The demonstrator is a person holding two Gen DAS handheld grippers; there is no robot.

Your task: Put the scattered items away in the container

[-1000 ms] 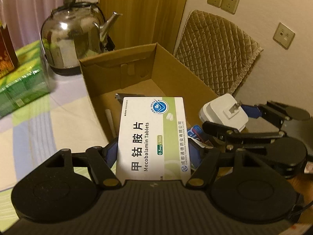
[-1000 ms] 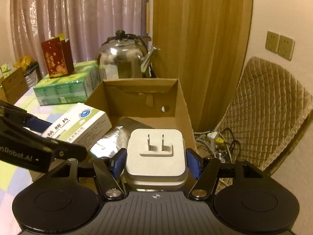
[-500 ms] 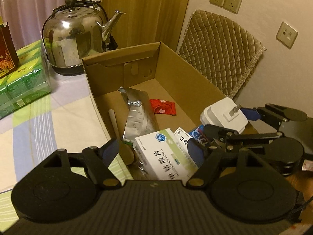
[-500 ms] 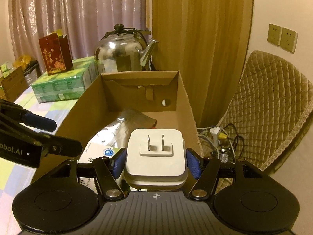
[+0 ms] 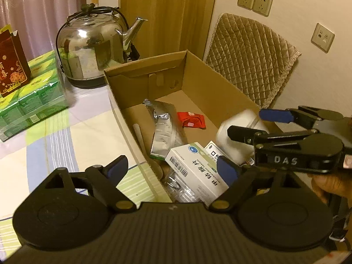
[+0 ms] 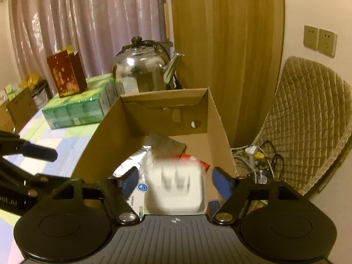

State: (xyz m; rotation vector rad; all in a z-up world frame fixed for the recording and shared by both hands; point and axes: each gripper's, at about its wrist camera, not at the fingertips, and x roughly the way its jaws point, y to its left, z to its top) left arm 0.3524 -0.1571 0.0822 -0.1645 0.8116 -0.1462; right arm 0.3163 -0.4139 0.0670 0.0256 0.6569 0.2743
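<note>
Both grippers are hovering over the cardboard box (image 5: 220,83) on the worktop (image 5: 88,132). The right gripper (image 6: 175,181) fingers have just been spreading; the blurred white plug adapter (image 6: 176,189) is sitting between them, untouched. The left gripper (image 5: 173,168) fingers have just been widening, gaping above the medicine box (image 5: 193,167) lying inside.
</note>
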